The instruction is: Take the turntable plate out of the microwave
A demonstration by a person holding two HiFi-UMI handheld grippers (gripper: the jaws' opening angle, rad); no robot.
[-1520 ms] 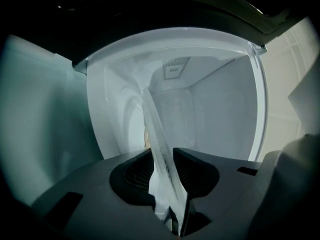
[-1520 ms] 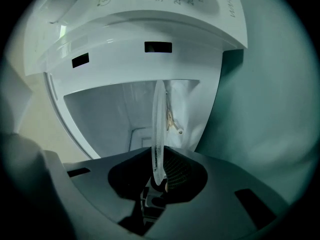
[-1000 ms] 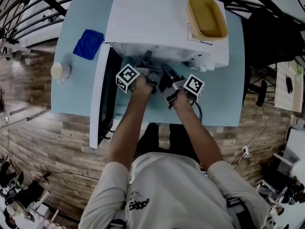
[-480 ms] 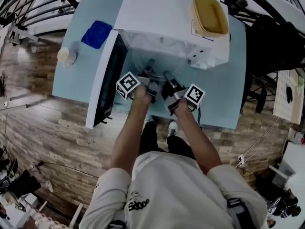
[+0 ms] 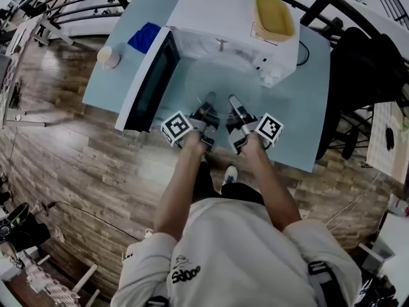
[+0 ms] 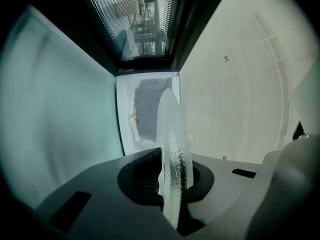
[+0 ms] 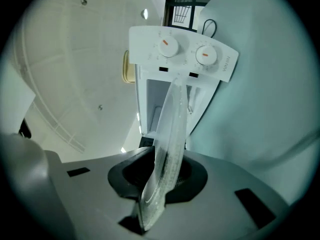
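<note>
the person's forearms (image 5: pixel 182 184) are stretching out toward the microwave (image 5: pixel 217 8), each hand carrying a gripper in front of its open mouth. the left gripper (image 5: pixel 209 100) is pinching the near rim of the turntable plate (image 6: pixel 172 149), its jaws sitting almost together with the clear glass edge pressed between the pads. the right gripper (image 5: pixel 234 101), just beside it and level with it before the microwave, is clamping the same rim. its jaws have just been easing open a touch, with the glass between them and the pads on it. the plate is hanging flat in front of the microwave's mouth over the pale blue table (image 5: pixel 307 107), its far edge pointing at the cavity. whether that edge is fully clear of the cavity i cannot tell. the microwave's door (image 5: pixel 150 82) is standing wide open at its left. its control panel (image 7: pixel 182 54), with two knobs, is facing the right gripper. a yellow container (image 5: pixel 275 16) is lying on top of the microwave. a blue cloth (image 5: pixel 144 37) and a cup (image 5: pixel 108 57) are sitting on the table left of the microwave.
</note>
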